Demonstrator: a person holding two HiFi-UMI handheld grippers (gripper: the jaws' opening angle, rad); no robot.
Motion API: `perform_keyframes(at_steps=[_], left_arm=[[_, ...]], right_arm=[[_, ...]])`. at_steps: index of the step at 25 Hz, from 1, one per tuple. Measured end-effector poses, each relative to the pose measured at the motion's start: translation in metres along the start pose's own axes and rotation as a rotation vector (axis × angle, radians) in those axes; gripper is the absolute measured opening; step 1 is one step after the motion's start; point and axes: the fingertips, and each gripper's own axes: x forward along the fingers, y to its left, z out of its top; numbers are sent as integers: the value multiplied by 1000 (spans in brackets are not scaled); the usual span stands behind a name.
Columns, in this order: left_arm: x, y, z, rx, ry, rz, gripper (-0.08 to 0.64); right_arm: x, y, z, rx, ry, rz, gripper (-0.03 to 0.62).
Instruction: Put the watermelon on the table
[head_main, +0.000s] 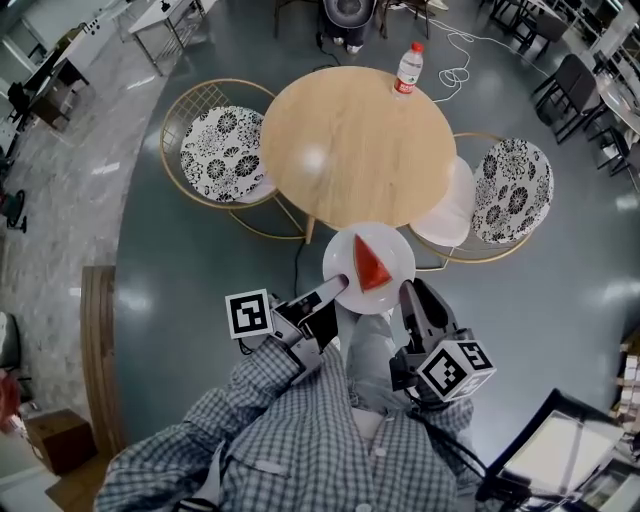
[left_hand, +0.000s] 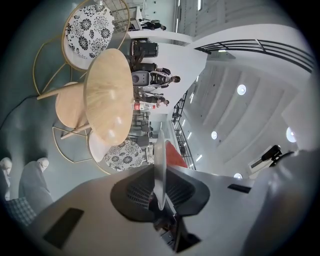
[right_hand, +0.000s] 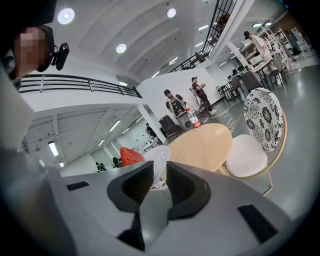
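The person wears a long-sleeved shirt (head_main: 290, 430) in a grey-and-white check, buttoned down the front with a chest pocket, over what look like pale grey trousers (head_main: 368, 350). The left tool (head_main: 338, 287) and right tool (head_main: 410, 293) have pale grey shells and black ribbed pads (right_hand: 133, 184), and each carries a cube (head_main: 250, 314) bearing black-and-white square markers.

Right claw (right_hand: 160, 176) jaws apart, nothing gripped; white round plate (right_hand: 161, 154) with red watermelon wedge (right_hand: 131, 156) just left of round wooden table (right_hand: 202, 145).

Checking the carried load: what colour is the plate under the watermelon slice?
White. The plate shows best in the head view.
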Motion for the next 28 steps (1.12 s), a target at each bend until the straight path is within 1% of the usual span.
perform_keyframes(at_steps=[4,7,9,13,20,26,28], left_arm=[[16,1,9,6,-9,1,49],[29,4,14,-4,-19,6,49],[37,6,17,-11,-30,9,49],[58,9,26,-1,-47,11,49],[113,13,35,-2,-96,12,49],[124,1,36,6,-130,14,49],[139,1,35,8,-141,8,49]], right_arm=[[10,-11,11,13,7,3,86],[18,-21,19,22,17,7,86],[23,-28,26,18,25,14,86],[36,-44,41,15,31,34,86],[54,-85,80,11,51,73,86],[55,-86,99,-4,70,98,86],[56,-96,110,-6,71,111,86]])
